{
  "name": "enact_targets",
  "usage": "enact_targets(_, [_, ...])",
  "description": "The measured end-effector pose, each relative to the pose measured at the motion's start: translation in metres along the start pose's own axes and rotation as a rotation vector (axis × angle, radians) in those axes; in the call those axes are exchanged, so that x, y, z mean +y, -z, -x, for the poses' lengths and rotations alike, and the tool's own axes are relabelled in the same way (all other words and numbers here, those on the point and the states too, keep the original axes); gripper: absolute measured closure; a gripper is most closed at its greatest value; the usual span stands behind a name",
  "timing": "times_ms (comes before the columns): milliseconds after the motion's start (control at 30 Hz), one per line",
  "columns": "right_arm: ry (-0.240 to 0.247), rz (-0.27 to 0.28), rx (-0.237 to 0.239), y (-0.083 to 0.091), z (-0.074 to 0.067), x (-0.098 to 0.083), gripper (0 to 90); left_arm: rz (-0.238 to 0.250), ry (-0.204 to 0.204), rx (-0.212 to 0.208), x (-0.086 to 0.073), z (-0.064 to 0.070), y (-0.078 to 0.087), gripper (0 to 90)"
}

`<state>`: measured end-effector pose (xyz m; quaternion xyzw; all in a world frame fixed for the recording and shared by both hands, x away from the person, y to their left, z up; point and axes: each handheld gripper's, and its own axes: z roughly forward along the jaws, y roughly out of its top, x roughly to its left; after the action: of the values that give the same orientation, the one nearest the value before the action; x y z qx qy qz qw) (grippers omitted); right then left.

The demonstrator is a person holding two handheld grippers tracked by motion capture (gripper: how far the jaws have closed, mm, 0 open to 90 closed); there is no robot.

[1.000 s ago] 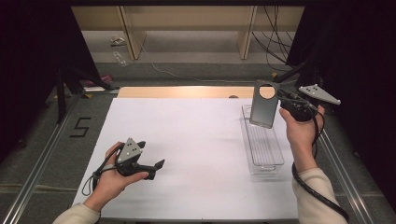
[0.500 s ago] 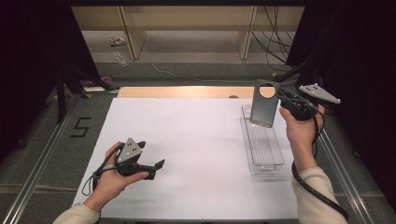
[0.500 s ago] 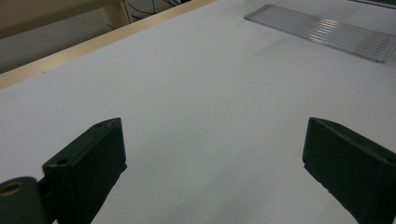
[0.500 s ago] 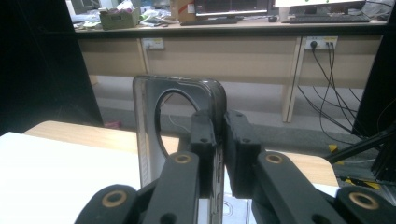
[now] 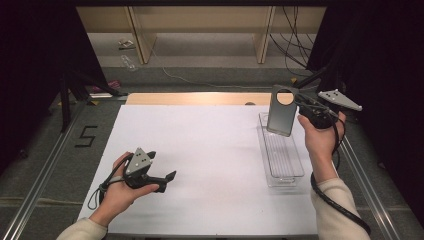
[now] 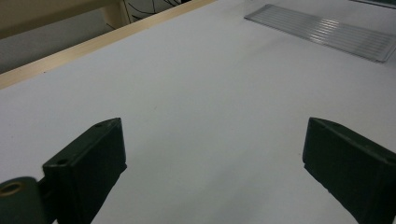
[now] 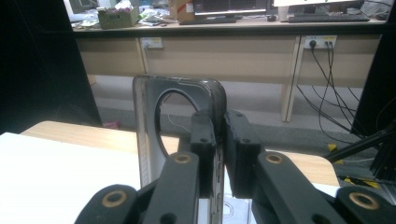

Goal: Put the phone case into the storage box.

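Observation:
A translucent grey phone case [image 5: 281, 117] with a round camera hole hangs upright above the far end of a clear plastic tray [image 5: 299, 165]. My right gripper [image 5: 299, 104] is shut on the case's right edge, lifted off the table. In the right gripper view the jaws [image 7: 219, 135] pinch the side wall of the case [image 7: 149, 121]. My left gripper [image 5: 162, 167] rests low on the white table top at the front left, open, with nothing between its jaws [image 6: 212, 154]. The ribbed tray [image 6: 327, 35] lies far ahead of it.
The white sheet [image 5: 200, 150] covers the table, with a wooden strip [image 5: 200, 98] along its far edge. Metal rails run down both sides. A "5" mark [image 5: 86, 136] lies on the grey floor at left. Beyond the table stand wooden desk legs and loose cables [image 5: 295, 45].

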<state>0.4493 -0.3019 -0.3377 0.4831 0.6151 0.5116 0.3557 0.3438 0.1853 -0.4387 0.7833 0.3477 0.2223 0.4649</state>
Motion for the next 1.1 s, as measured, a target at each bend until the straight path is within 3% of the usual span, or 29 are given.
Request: enact_targets(1100, [-0.003,0.000,-0.013,-0.011,0.000,-0.002,83.2,0.001,0.003,0.002,0.000,0.000,0.000,5.8])
